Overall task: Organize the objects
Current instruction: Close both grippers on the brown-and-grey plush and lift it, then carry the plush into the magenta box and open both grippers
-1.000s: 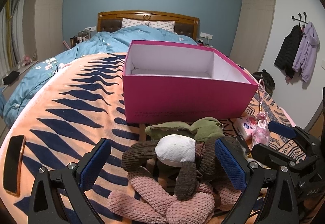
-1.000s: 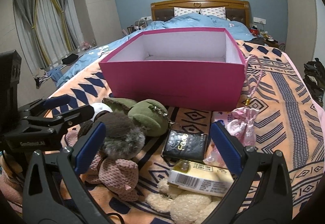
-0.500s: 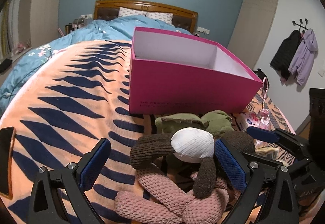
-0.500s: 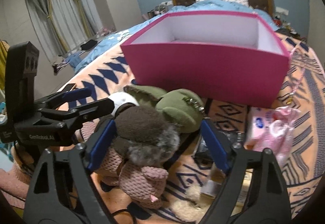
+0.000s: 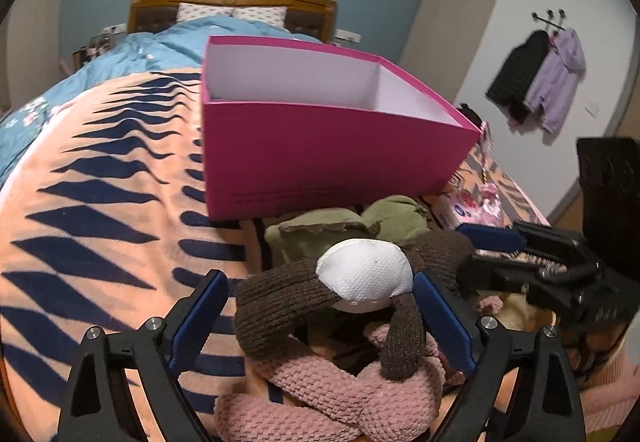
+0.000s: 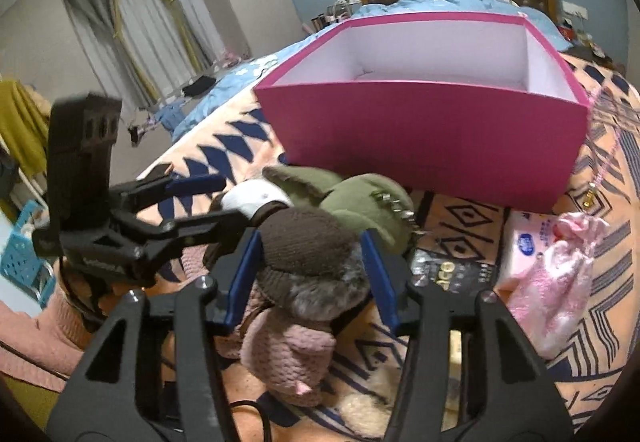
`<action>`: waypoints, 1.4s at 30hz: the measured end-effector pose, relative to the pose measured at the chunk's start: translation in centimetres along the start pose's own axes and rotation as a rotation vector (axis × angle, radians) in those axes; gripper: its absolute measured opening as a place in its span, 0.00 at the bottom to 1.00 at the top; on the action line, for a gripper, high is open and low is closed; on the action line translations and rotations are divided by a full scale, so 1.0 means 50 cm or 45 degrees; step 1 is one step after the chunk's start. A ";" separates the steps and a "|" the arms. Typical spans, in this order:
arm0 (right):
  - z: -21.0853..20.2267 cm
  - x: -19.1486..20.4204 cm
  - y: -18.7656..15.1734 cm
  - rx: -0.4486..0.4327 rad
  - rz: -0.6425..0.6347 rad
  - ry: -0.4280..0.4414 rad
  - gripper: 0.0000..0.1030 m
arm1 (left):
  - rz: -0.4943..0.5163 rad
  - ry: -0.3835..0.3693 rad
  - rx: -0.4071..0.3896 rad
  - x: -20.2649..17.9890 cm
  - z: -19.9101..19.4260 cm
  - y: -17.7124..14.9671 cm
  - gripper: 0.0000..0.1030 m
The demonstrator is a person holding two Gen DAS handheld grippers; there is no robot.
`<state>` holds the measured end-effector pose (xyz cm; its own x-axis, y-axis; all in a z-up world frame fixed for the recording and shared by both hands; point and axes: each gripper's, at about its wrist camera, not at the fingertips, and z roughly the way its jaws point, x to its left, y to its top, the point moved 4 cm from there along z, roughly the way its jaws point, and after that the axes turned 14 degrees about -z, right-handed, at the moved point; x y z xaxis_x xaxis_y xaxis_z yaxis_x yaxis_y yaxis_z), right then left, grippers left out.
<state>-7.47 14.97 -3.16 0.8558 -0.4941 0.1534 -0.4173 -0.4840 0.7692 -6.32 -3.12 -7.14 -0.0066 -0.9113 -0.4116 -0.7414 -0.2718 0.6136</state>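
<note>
The brown toy (image 6: 308, 242) lies on the bed (image 5: 100, 201) just in front of the pink box (image 5: 332, 157), on a pink knit toy (image 5: 320, 394) and against a green toy (image 5: 340, 230). The right gripper (image 6: 310, 278) pinches its brown body between both fingers. The left gripper (image 5: 320, 326) has its fingers spread, straddling the toy's white face (image 5: 364, 274). A pink pouch (image 6: 560, 274) lies near the box's right corner.

Brown-and-white plush toy (image 5: 360, 290) before open pink box (image 5: 320, 157)
</note>
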 end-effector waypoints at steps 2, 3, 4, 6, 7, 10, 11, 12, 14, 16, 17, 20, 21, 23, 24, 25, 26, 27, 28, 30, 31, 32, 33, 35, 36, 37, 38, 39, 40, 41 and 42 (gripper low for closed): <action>0.001 0.007 0.000 0.015 -0.015 0.008 0.54 | 0.017 -0.023 0.023 -0.005 0.005 -0.001 0.89; 0.000 0.017 -0.001 0.022 -0.032 0.001 0.57 | 0.016 -0.030 0.035 -0.006 0.008 -0.001 0.88; 0.004 0.027 -0.001 0.034 -0.061 -0.015 0.58 | 0.014 -0.036 0.044 -0.006 0.010 -0.002 0.88; 0.017 0.041 -0.003 0.051 -0.100 -0.029 0.64 | 0.018 -0.046 0.057 -0.006 0.011 -0.004 0.87; 0.023 0.041 -0.004 0.058 -0.098 -0.031 0.64 | 0.018 -0.049 0.061 -0.005 0.011 -0.006 0.86; 0.037 0.029 -0.005 0.072 -0.070 -0.021 0.59 | 0.004 -0.054 0.076 -0.004 0.011 -0.008 0.80; 0.039 0.027 -0.005 0.071 -0.065 -0.014 0.58 | 0.007 -0.059 0.084 -0.006 0.010 -0.009 0.79; 0.038 0.026 -0.005 0.068 -0.066 -0.010 0.56 | 0.011 -0.061 0.089 -0.009 0.009 -0.009 0.76; 0.032 0.034 0.000 0.061 -0.108 -0.037 0.55 | 0.021 -0.066 0.109 -0.019 0.006 -0.010 0.71; 0.022 0.042 0.005 0.044 -0.146 -0.068 0.55 | 0.016 -0.083 0.130 -0.028 -0.001 -0.005 0.65; 0.018 0.044 0.009 0.036 -0.157 -0.073 0.55 | 0.016 -0.088 0.131 -0.031 -0.005 -0.003 0.64; 0.002 0.042 0.025 0.007 -0.189 -0.086 0.54 | 0.009 -0.124 0.129 -0.043 -0.021 0.003 0.59; -0.005 0.044 0.029 -0.005 -0.204 -0.090 0.54 | 0.012 -0.137 0.121 -0.047 -0.028 0.006 0.59; -0.022 0.046 0.042 -0.034 -0.235 -0.095 0.54 | 0.025 -0.156 0.093 -0.060 -0.045 0.014 0.58; -0.030 0.047 0.049 -0.049 -0.252 -0.096 0.54 | 0.032 -0.157 0.074 -0.066 -0.054 0.020 0.58; -0.037 0.048 0.058 -0.066 -0.273 -0.098 0.54 | 0.039 -0.161 0.054 -0.072 -0.064 0.028 0.58; -0.044 0.050 0.067 -0.082 -0.288 -0.100 0.54 | 0.037 -0.168 0.041 -0.076 -0.071 0.036 0.58; -0.049 0.050 0.076 -0.097 -0.304 -0.102 0.54 | 0.038 -0.174 0.030 -0.079 -0.077 0.046 0.58; -0.055 0.049 0.087 -0.110 -0.319 -0.103 0.54 | 0.043 -0.181 0.016 -0.083 -0.084 0.056 0.58; -0.057 0.046 0.110 -0.129 -0.343 -0.103 0.54 | 0.052 -0.176 -0.011 -0.090 -0.093 0.074 0.58; -0.059 0.042 0.125 -0.143 -0.359 -0.104 0.54 | 0.056 -0.172 -0.026 -0.093 -0.098 0.087 0.58; -0.062 0.041 0.132 -0.152 -0.369 -0.105 0.54 | 0.061 -0.165 -0.042 -0.096 -0.102 0.099 0.58; -0.063 0.039 0.145 -0.162 -0.383 -0.107 0.54 | 0.068 -0.156 -0.057 -0.097 -0.106 0.110 0.58; -0.064 0.030 0.168 -0.183 -0.398 -0.104 0.54 | 0.087 -0.136 -0.093 -0.100 -0.111 0.135 0.58; -0.064 0.026 0.180 -0.194 -0.403 -0.104 0.54 | 0.096 -0.125 -0.108 -0.102 -0.114 0.148 0.58; -0.065 0.022 0.192 -0.204 -0.412 -0.109 0.54 | 0.104 -0.116 -0.122 -0.102 -0.115 0.163 0.58; -0.064 0.017 0.206 -0.215 -0.421 -0.115 0.54 | 0.109 -0.109 -0.133 -0.104 -0.115 0.175 0.58; -0.061 0.010 0.219 -0.222 -0.425 -0.119 0.54 | 0.116 -0.101 -0.146 -0.105 -0.114 0.192 0.57; -0.056 0.006 0.231 -0.225 -0.424 -0.119 0.54 | 0.119 -0.094 -0.156 -0.106 -0.112 0.203 0.57; -0.055 0.001 0.240 -0.229 -0.423 -0.117 0.54 | 0.122 -0.086 -0.167 -0.105 -0.109 0.214 0.57; -0.050 -0.007 0.251 -0.230 -0.420 -0.116 0.54 | 0.124 -0.080 -0.173 -0.104 -0.107 0.225 0.57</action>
<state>-12.23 10.89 7.98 0.9012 -0.3987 -0.1701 -0.0563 -0.4967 0.8661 -11.04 -3.08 5.50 -0.1192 -0.9154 -0.3845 -0.6376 -0.2264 0.7364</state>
